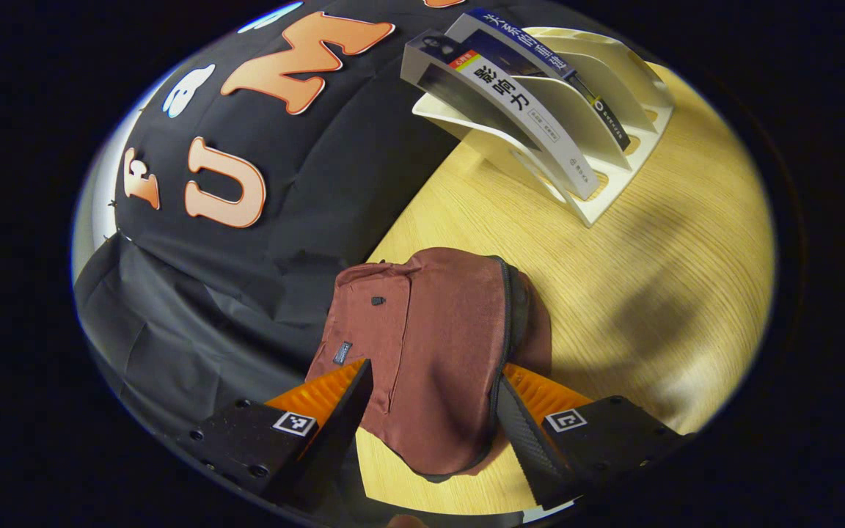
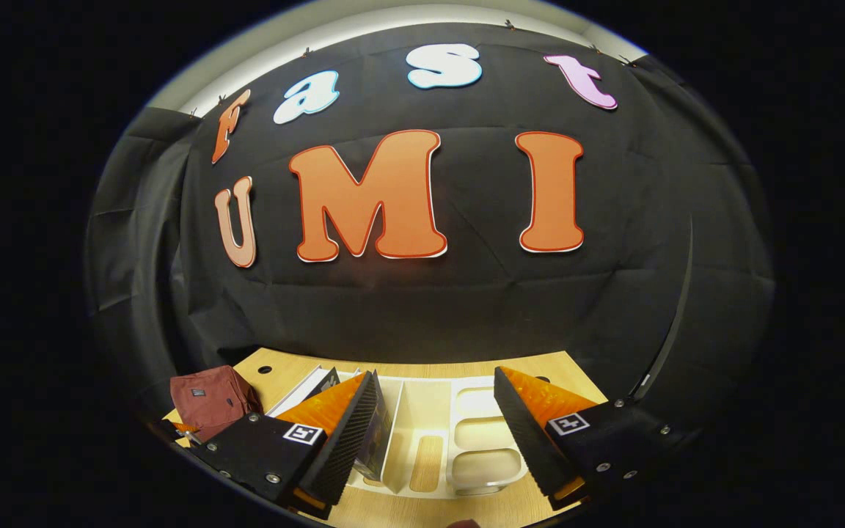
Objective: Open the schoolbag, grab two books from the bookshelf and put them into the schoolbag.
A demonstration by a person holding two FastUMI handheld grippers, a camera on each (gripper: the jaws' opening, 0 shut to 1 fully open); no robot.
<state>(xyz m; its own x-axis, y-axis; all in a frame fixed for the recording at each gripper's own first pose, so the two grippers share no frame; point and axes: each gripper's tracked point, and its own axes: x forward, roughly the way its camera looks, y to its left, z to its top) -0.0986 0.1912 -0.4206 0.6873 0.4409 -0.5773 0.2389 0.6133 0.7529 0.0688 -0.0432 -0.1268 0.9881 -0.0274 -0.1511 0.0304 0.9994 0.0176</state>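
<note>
A maroon schoolbag (image 1: 430, 330) lies on the wooden table (image 1: 650, 293), its dark zipper (image 1: 514, 308) running along its right edge. My left gripper (image 1: 433, 370) is open, one finger on either side of the bag's near end. Farther back stands a white bookshelf rack (image 1: 613, 169) holding two leaning books, a white-spined one (image 1: 510, 117) and a dark blue one (image 1: 540, 62). In the right gripper view my right gripper (image 2: 433, 433) hangs open above the rack (image 2: 481, 447). A book (image 2: 377, 440) stands just inside its left finger. The schoolbag (image 2: 210, 400) sits at the left.
The black cloth wall (image 2: 422, 308) stands close behind the table's back edge. Bare wood (image 1: 686, 242) stretches to the right of the bag and in front of the rack. The rack's right slots (image 2: 485, 425) hold nothing.
</note>
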